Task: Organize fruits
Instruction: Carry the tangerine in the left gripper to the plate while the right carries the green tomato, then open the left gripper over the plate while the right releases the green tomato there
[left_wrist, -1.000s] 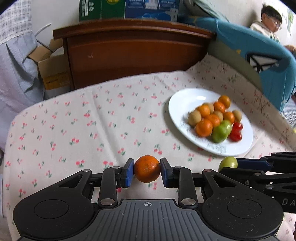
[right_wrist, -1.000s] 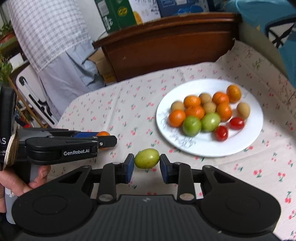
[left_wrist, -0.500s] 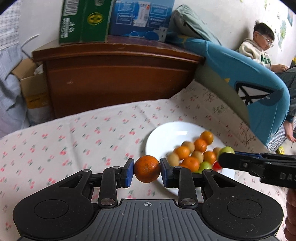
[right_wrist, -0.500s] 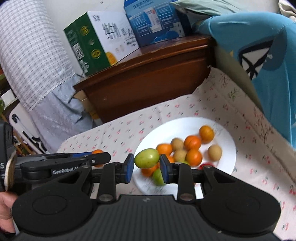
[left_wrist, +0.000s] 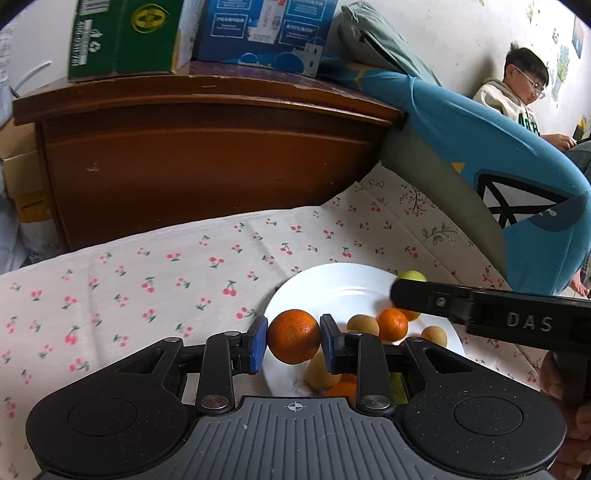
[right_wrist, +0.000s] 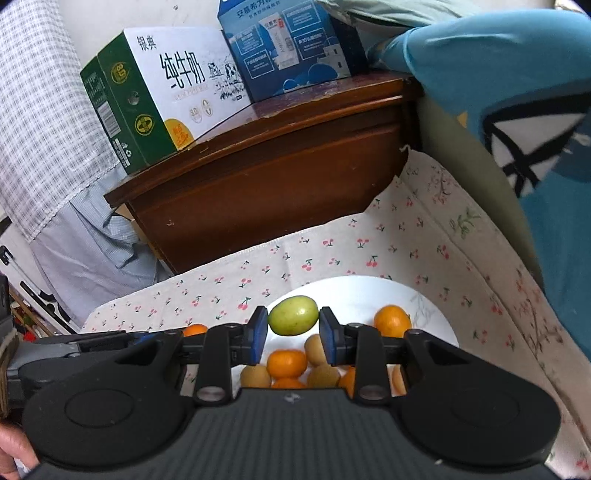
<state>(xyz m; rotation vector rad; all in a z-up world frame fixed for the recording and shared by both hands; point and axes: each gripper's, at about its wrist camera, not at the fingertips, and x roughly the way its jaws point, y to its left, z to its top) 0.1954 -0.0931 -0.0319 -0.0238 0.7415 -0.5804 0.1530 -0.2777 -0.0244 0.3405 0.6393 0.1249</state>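
Between the blue pads of the left tool (left_wrist: 294, 336) sits an orange (left_wrist: 294, 336), clamped on both sides and carried in the air over the near-left rim of the white plate (left_wrist: 332, 280). The right tool (right_wrist: 293, 321) grips a green fruit (right_wrist: 293, 320) the same way, its long axis running straight across from pad to pad, and hangs above the plate's left half in its own view. Both tools point forward and down, so the plate and its pile lie just below and slightly ahead of each load. From the left wrist view the right tool reaches further over the plate, its green fruit near the far rim, so the right hand looks nearer a free spot. Under the tools lie several small oranges (right_wrist: 287, 363) and tan round fruits (right_wrist: 315, 345), crowded toward the near side. The plate rests on the cherry-print cloth (left_wrist: 166, 266) of the counter. Beyond it stand a dark wooden cabinet (left_wrist: 207, 162) with 2 cartons on top.
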